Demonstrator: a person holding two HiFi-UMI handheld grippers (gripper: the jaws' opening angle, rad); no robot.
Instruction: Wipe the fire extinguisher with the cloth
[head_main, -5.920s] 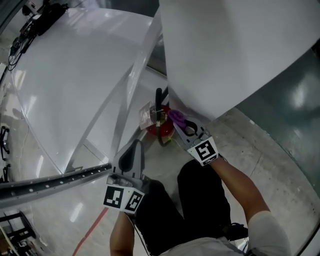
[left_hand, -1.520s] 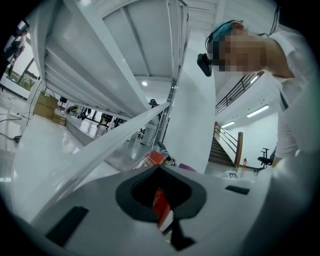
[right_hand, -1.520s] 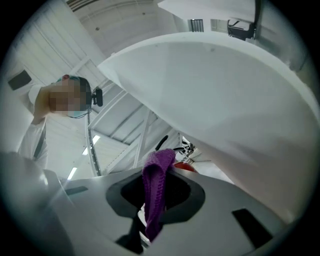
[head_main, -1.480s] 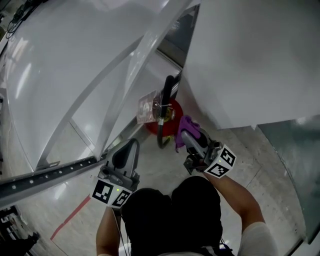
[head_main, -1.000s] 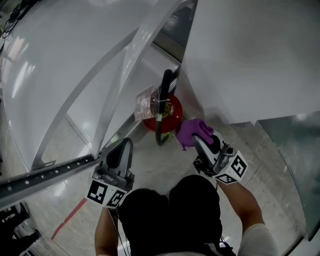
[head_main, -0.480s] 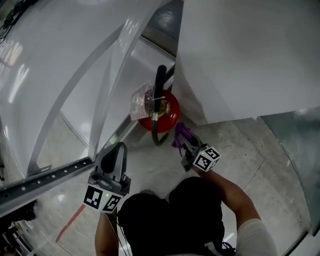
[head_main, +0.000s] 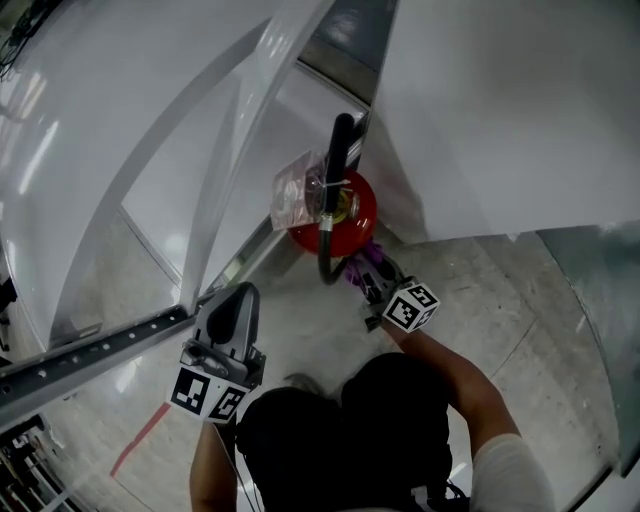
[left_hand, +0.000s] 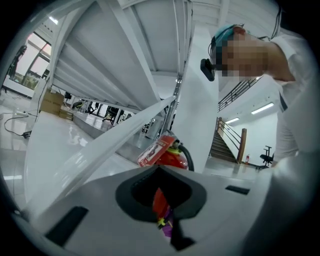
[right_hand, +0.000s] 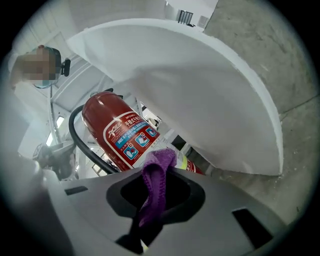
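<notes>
The fire extinguisher (head_main: 352, 208) is showing glossy red, its hose (head_main: 321, 262) black, its label (right_hand: 131, 134) carrying white lettering and blue panels. The cloth (right_hand: 155, 182) is showing purple; the hanging tag (head_main: 293, 190) seems pinkish-red.

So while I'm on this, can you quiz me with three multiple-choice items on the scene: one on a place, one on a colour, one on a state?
1. Where is the purple cloth?
A: on the floor
B: pinched in the fingers of the right gripper
C: draped over the handle

2. What colour is the hose of the fire extinguisher?
A: black
B: red
C: yellow

3. The left gripper is:
A: clamped on the hose
B: holding the tag
C: shut on nothing, off the extinguisher

Answers:
1 B, since the right gripper view shows the cloth running up between its fingers.
2 A, since the head view shows a black hose looping beside the red body.
3 C, since the head view shows it apart from the extinguisher and its own view shows nothing held.
</notes>
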